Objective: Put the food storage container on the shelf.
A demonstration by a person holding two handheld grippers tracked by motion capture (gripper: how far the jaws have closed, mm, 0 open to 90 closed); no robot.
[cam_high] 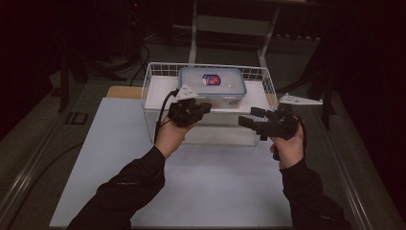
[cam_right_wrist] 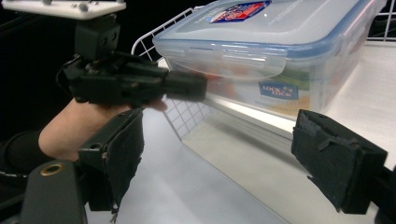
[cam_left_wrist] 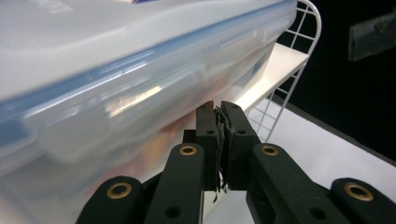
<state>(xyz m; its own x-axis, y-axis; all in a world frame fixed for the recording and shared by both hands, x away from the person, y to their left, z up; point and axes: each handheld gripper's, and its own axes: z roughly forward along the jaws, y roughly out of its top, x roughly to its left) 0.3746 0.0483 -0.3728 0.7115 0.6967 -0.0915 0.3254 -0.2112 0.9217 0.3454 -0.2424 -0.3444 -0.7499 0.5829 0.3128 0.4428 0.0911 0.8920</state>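
The lidded container sits in the wire basket on the tabletop. The left claw, closed empty, nears it; the right claw is spread wide. A two-sided grasp is judged next.

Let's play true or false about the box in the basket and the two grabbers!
1. The plastic box sits inside the white wire basket. True.
2. The box's lid is off. False: its blue-rimmed lid is on.
3. The left gripper has its jaws pressed together with nothing between them. True.
4. The right gripper is squeezing the box. False: its jaws stand wide apart, short of the box.
5. The box lid carries a red and blue sticker. True.
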